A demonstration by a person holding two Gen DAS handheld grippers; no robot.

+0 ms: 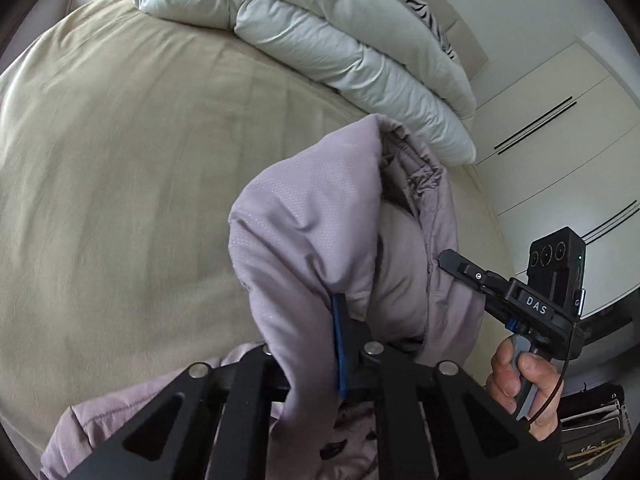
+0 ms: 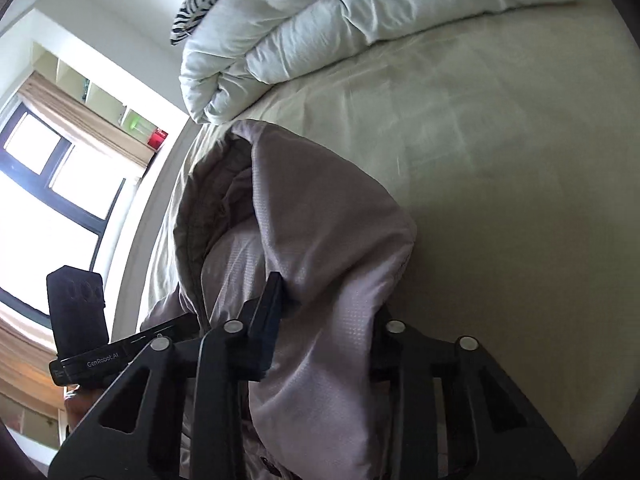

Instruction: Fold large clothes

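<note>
Both sets of jaws are clamping folds of the same garment: the left gripper (image 1: 316, 344) is pinching a bunched ridge of the jacket (image 1: 320, 216) against its blue pad, and the right gripper (image 2: 320, 320) is biting a similar fold of the same jacket (image 2: 320, 216), with cloth filling the gap between its fingers. Most of the jacket is hanging raised above the bed (image 1: 120, 160), near the edge closest to the cameras; its lower part is draping below the grippers, and whether that part is resting on the sheet cannot be told. A white duvet (image 1: 340, 48) is lying rolled along the far edge of the bed, well apart from the jacket. A zebra-print pillow (image 1: 416, 4) is sitting behind it. Judged risks: the fabric looks smooth and slippery, so a thin bite could be sliding out under the hanging weight; each grip is holding a bunch rather than a clean hem or shoulder, so the garment could be landing twisted and folding unevenly; the padded hood could be trapping itself under the body when lowered.
</note>
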